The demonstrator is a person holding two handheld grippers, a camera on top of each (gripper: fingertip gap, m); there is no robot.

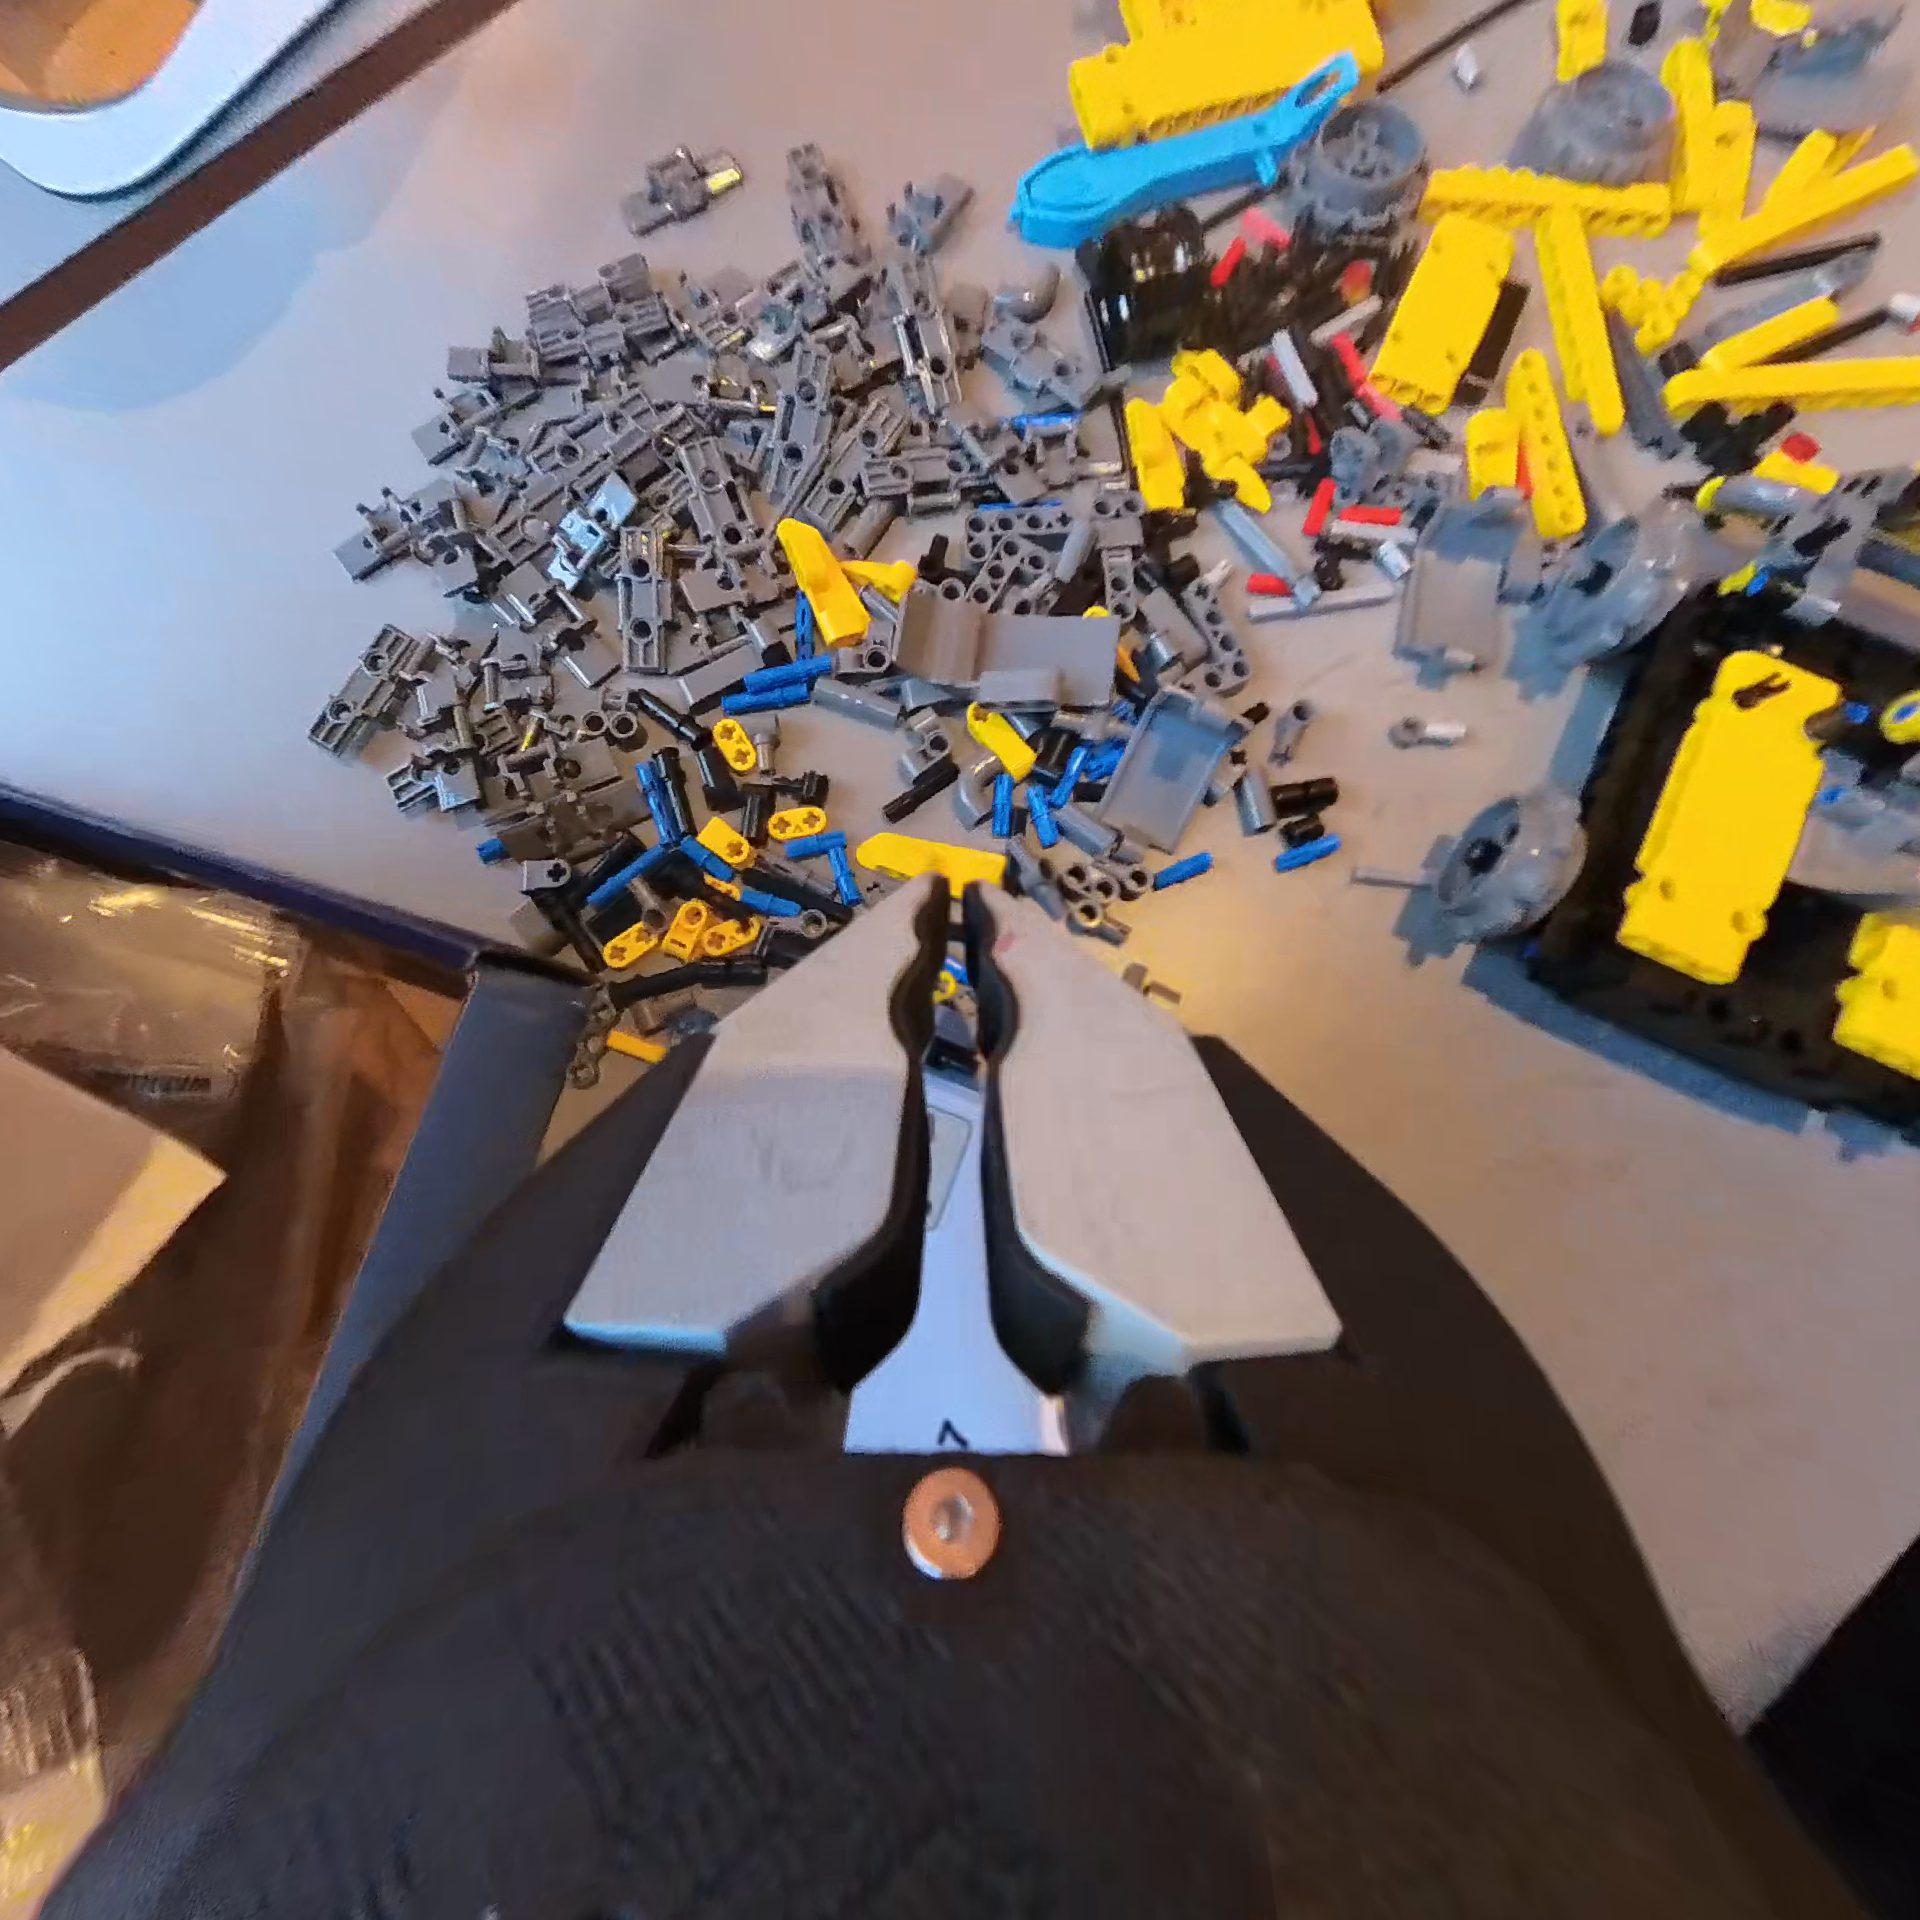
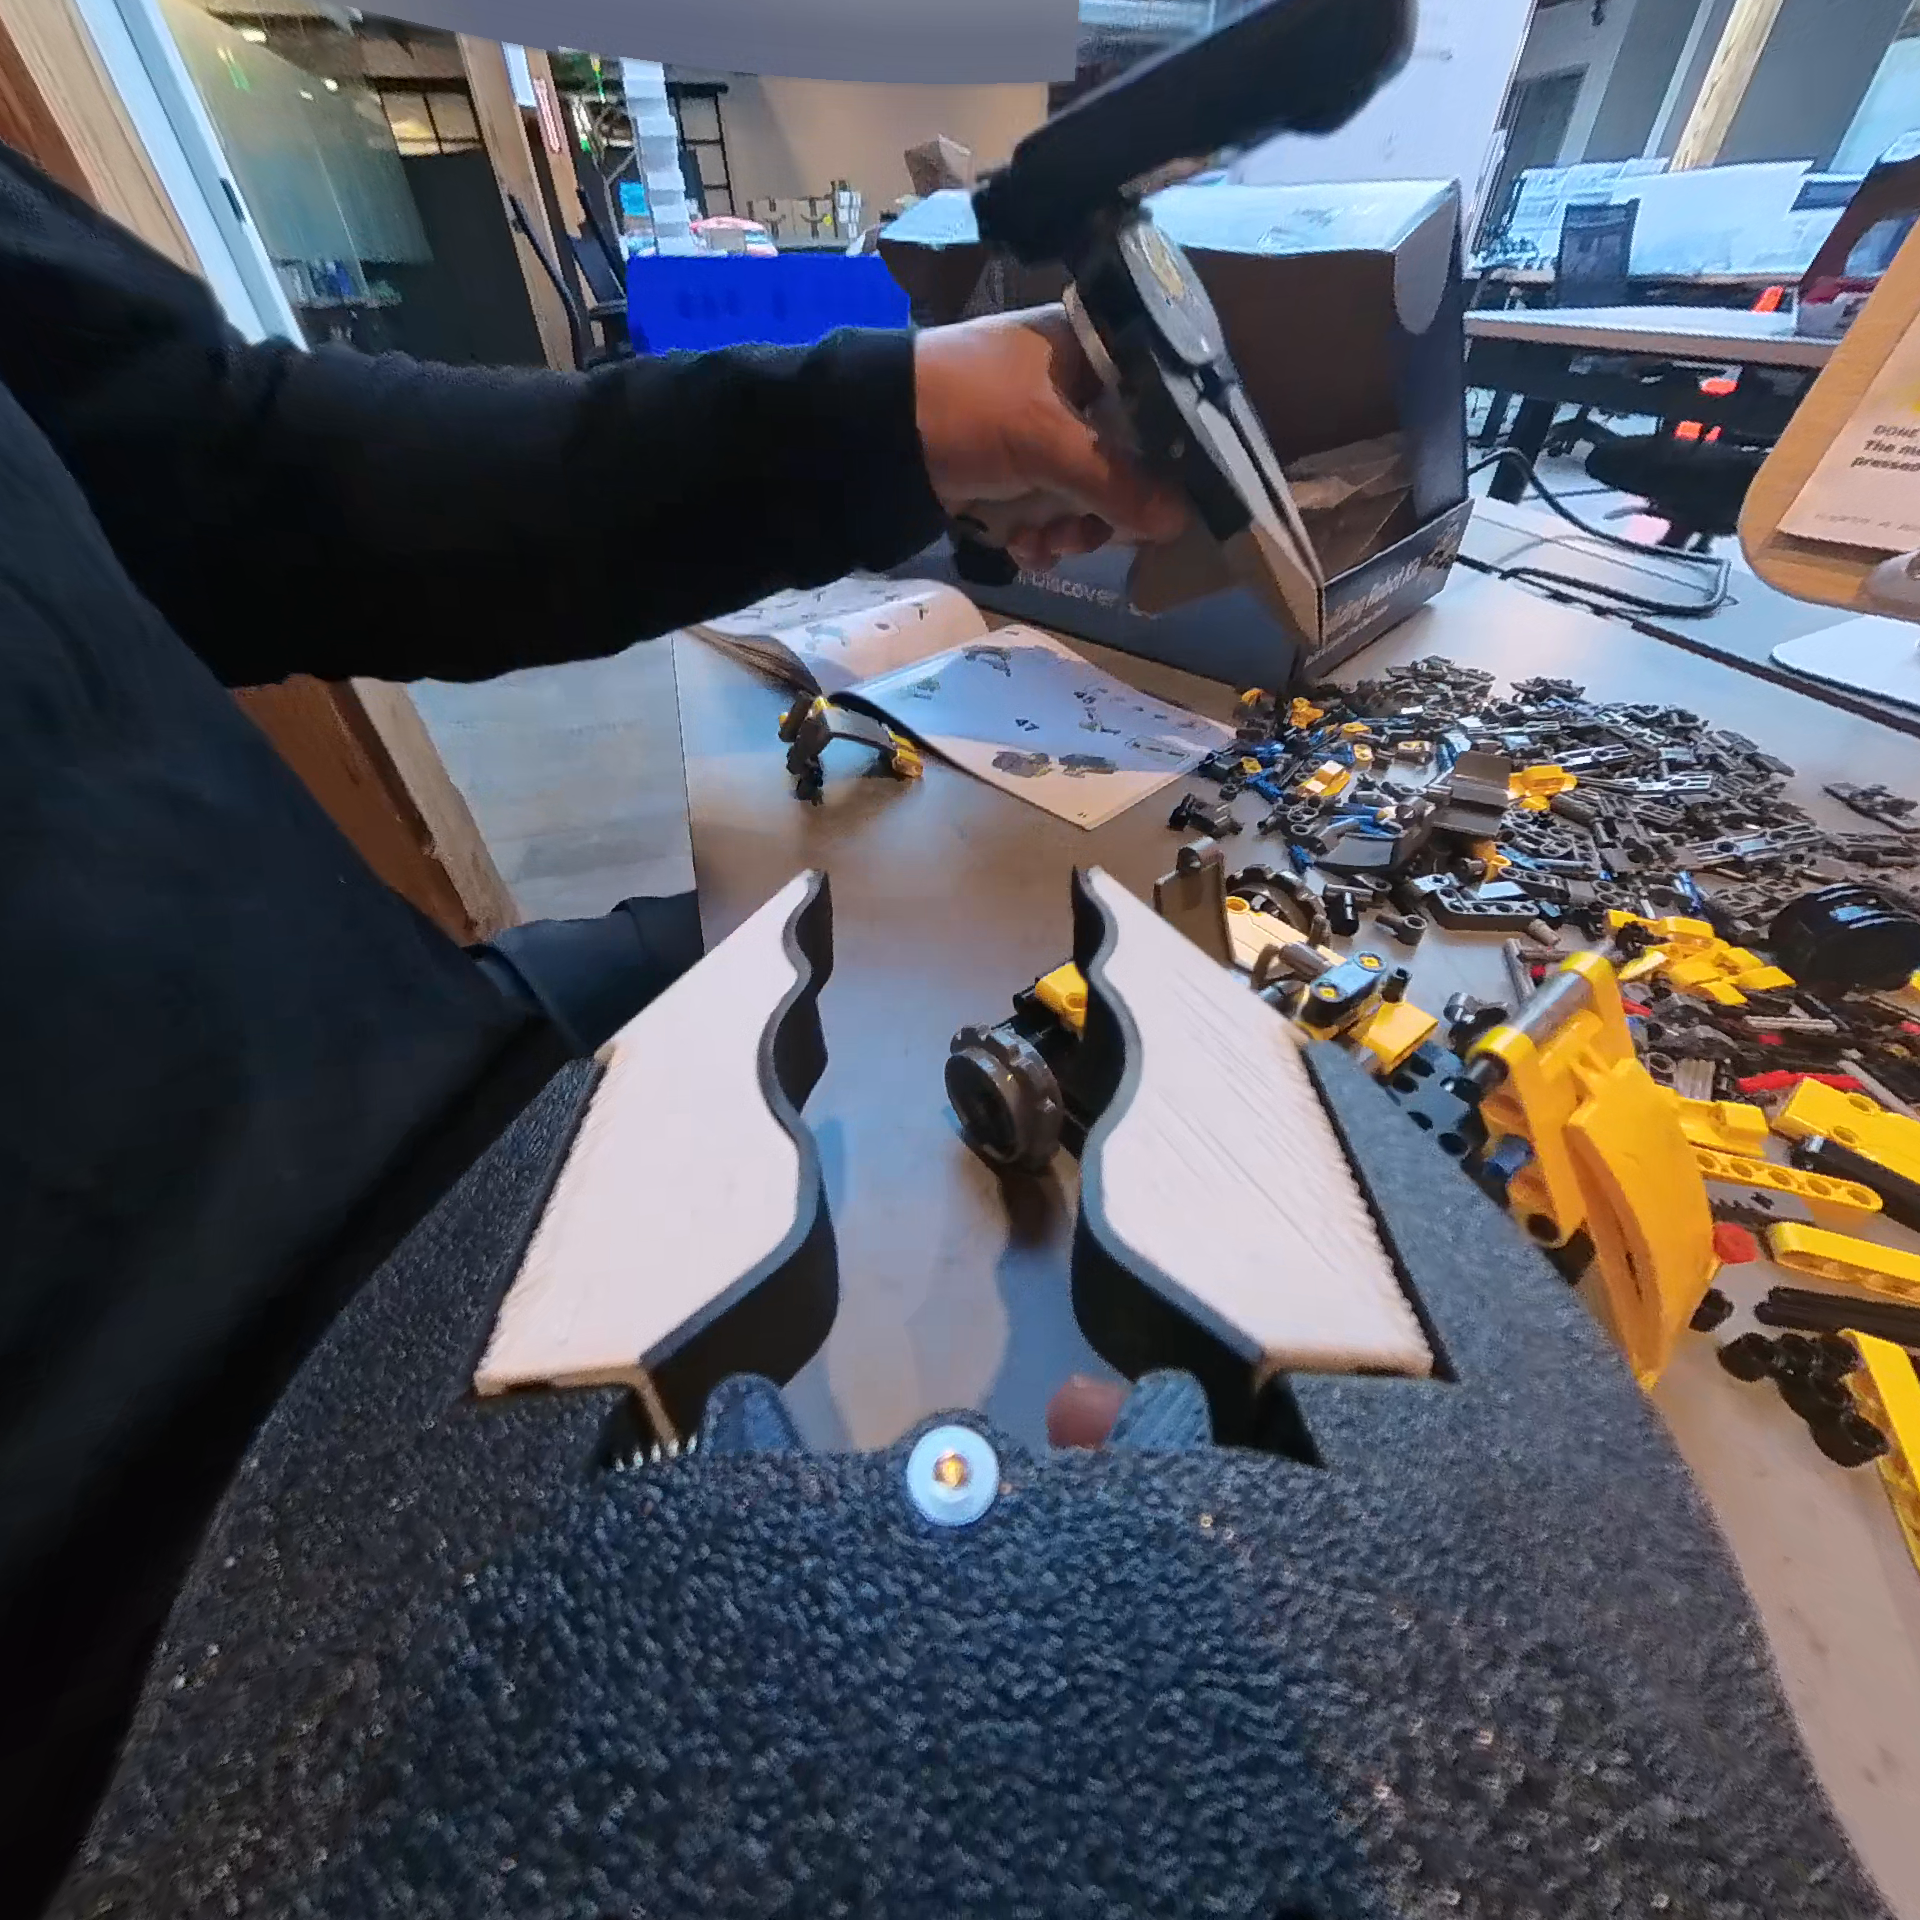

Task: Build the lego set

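My left gripper (image 1: pixel 951 896) is shut, its pads together, and hovers over the near edge of a pile of small grey, blue, black and yellow building pieces (image 1: pixel 727 520). A flat yellow piece (image 1: pixel 914 854) lies on the table just past its tips. In the right wrist view a hand holds the left gripper (image 2: pixel 1304 623) raised above the pile, in front of the box. My right gripper (image 2: pixel 951 883) is open low over the table. A dark grey gear wheel (image 2: pixel 1003 1101) on a black and yellow assembly stands between its fingers, close to the right finger (image 2: pixel 1195 1091).
An open dark cardboard box (image 1: pixel 499 1039) stands left of the pile, also seen in the right wrist view (image 2: pixel 1371 343). An open instruction booklet (image 2: pixel 1018 717) and a small black-yellow sub-assembly (image 2: pixel 831 738) lie near the table edge. A partly built yellow and black model (image 1: pixel 1714 831) and a blue tool (image 1: pixel 1174 156) lie to the right. My right fingertips sit around 25 cm from my left ones. My left gripper's tips are some 7 cm from the flat yellow piece (image 1: pixel 914 854).
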